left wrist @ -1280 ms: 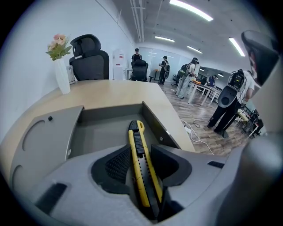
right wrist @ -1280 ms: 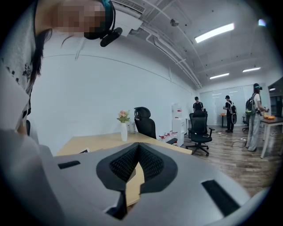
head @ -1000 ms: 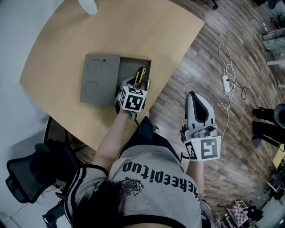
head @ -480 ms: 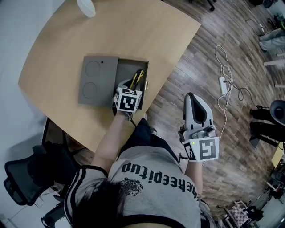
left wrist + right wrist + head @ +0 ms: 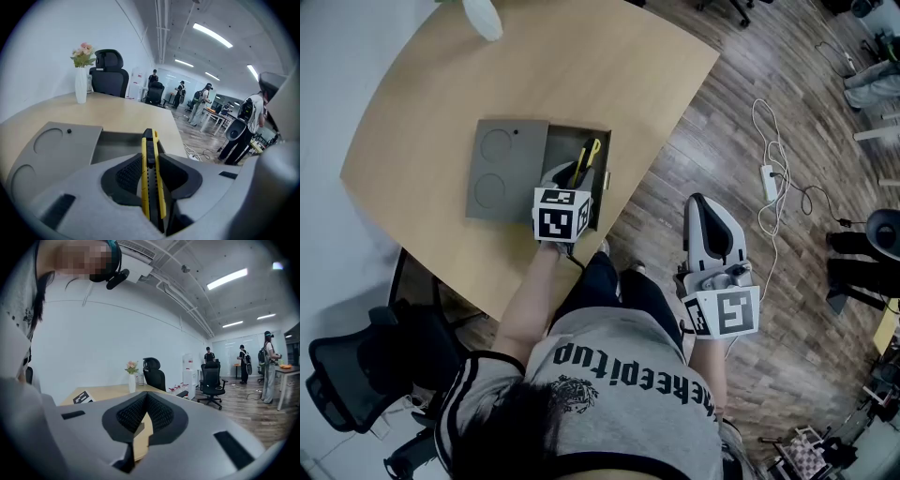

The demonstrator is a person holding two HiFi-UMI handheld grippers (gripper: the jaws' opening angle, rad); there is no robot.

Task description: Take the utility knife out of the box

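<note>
- left gripper (image 5: 566,186): jaws have just been closing, and now clamp the utility knife (image 5: 150,154) between the pads. the yellow body stands on edge with its slider teeth facing the camera.
- knife location: in the left jaws, over the open compartment of the grey box (image 5: 606,157). its front end pokes out past the pads toward the far wall of the box.
- can't tell from the head view whether the tail end is clear of the box rim yet; the gripper body covers it.
- lid (image 5: 506,169) lies to the left of the opening, so it isn't in the lift path.
- right gripper (image 5: 146,401): jaws together with nothing in them, out over the floor and well apart from the table (image 5: 581,66). nothing is steadying the box.
- my read is grasp done, lift-out in progress.
- risk 1: the grip sits around mid-body with a long overhang in front. a quick tilt could make the knife pivot in the pads or slide out and drop back in.
- risk 2: if the tail or nose catches a box wall on the way up, the unheld box gets dragged. it sits near the table edge on the person's side, so it could be pulled off.
- risk 3: the pads sit close to the slider. squeeze plus slip could nudge it and push the blade out.
- fix: lift straight up and slowly, keep the tilt steady, and clear the rim before moving sideways.
</note>
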